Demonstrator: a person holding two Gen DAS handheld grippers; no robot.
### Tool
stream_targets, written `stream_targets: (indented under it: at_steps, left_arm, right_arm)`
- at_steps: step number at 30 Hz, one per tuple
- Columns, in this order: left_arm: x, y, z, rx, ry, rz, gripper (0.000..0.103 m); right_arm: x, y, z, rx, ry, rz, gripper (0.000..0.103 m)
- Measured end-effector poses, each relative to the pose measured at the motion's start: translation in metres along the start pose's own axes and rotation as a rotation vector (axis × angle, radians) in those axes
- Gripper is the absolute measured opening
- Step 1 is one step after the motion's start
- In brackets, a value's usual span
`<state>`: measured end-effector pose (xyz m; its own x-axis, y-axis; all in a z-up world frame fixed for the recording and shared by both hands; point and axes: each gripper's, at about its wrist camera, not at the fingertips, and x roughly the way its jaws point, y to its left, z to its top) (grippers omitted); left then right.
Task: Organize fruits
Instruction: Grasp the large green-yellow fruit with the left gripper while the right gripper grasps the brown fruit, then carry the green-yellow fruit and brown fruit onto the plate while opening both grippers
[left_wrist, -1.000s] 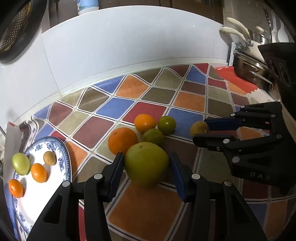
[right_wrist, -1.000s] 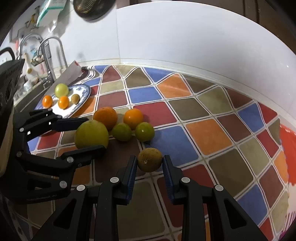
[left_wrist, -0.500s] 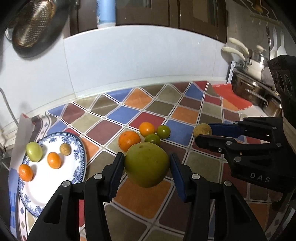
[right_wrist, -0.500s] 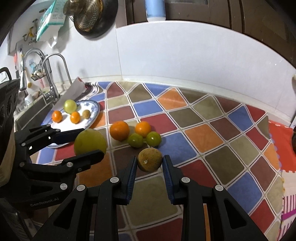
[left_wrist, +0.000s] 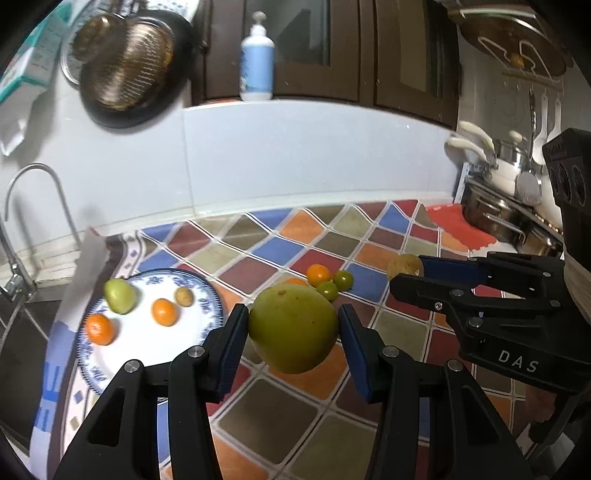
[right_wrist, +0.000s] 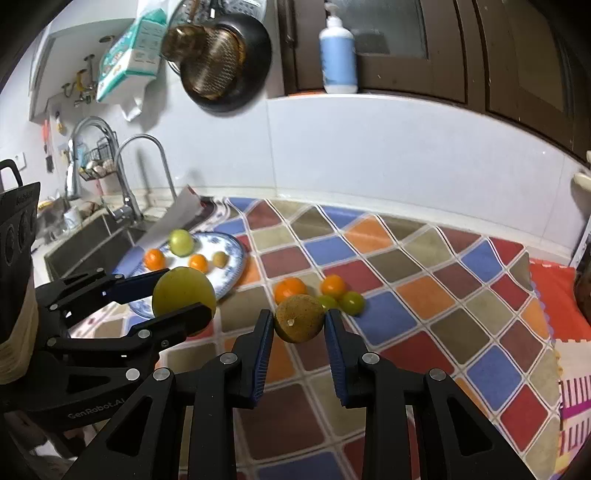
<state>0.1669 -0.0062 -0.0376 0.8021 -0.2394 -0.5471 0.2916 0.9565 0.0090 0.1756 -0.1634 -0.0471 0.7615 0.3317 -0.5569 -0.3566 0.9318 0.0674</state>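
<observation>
Left gripper (left_wrist: 291, 325): fingers closed on the big green fruit (left_wrist: 293, 328), one pad on each side of its middle; the fruit hangs clear above the tabletop (left_wrist: 303, 417); no slack shows between pads and skin
Right gripper (right_wrist: 298, 325): fingers closed on the small brown fruit (right_wrist: 299, 318), gripped across its width and lifted off the tabletop; it is round enough that no long axis matters
Plate (left_wrist: 122, 354): lies ahead and to the left of the left fingers, its rim just beside the left finger in the left view; from the right gripper it is farther off, beyond the other gripper and to the left
Nearer hand: the left, by my reading; the big fruit needs only a short swing leftward and down; the right one would have to cross over or wait
Free room on the plate: the near and middle part looks bare; a green fruit (left_wrist: 119, 295), two small oranges (left_wrist: 164, 312) and a small brown one (left_wrist: 183, 296) sit toward its far and left side
Loose fruit on the tabletop: an orange (right_wrist: 290, 290), a smaller orange one (right_wrist: 333, 285) and two small green ones (right_wrist: 351, 302), clustered beyond both grippers, well apart from the plate
Likely risk: round fruit may roll once let go
</observation>
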Motion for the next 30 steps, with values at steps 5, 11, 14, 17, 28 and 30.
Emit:
stream_targets:
  at_steps: [5, 11, 14, 17, 28, 30]
  left_arm:
    - [-0.023, 0.019, -0.003, -0.012, -0.027, 0.026, 0.049]
    - [-0.045, 0.049, -0.006, -0.027, -0.055, 0.068, 0.049]
    - [-0.052, 0.065, -0.008, -0.037, -0.061, 0.082, 0.049]
    - [-0.055, 0.080, -0.010, -0.048, -0.062, 0.098, 0.049]
    - [-0.046, 0.137, -0.021, -0.081, -0.029, 0.147, 0.049]
    - [-0.040, 0.143, -0.022, -0.084, -0.017, 0.148, 0.049]
  right_arm:
    - [-0.006, 0.028, 0.006, -0.013, -0.023, 0.021, 0.030]
    - [-0.006, 0.062, 0.014, -0.038, -0.044, 0.049, 0.030]
    - [-0.002, 0.076, 0.018, -0.046, -0.051, 0.062, 0.030]
    - [0.003, 0.091, 0.023, -0.049, -0.058, 0.077, 0.030]
    - [0.044, 0.136, 0.039, -0.057, -0.038, 0.116, 0.030]
    - [0.053, 0.141, 0.040, -0.059, -0.028, 0.120, 0.030]
